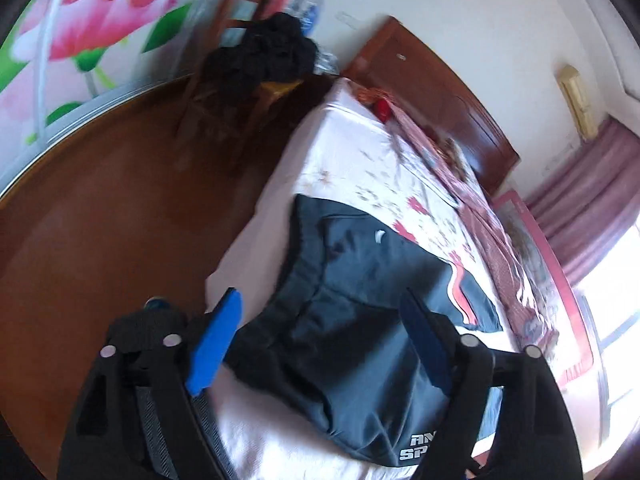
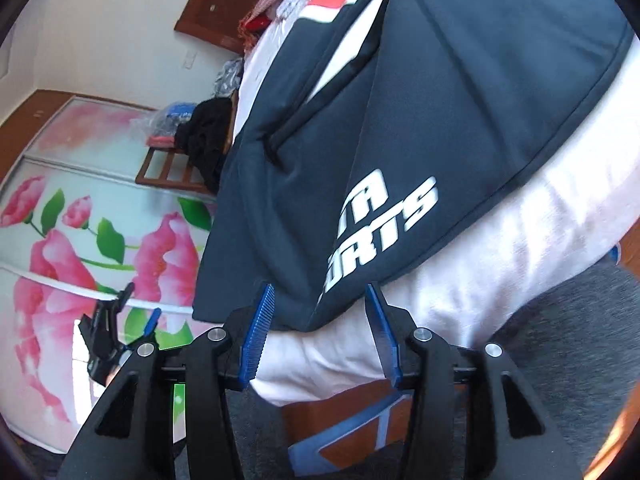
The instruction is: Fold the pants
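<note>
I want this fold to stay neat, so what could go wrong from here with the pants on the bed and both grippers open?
1. The pants lie near the edge of the bed, their printed end close to the corner, so a nudge might slide them off.
2. The left gripper and right gripper are both open with nothing held, so the loose top layer may shift.
3. A crease still shows, so a further fold might lock it in.

Dark navy sports pants [image 1: 360, 312] w/ white lettering, folded on white floral bedsheet [image 1: 352, 168], left gripper [image 1: 320, 340] wide apart above, nothing held
</note>
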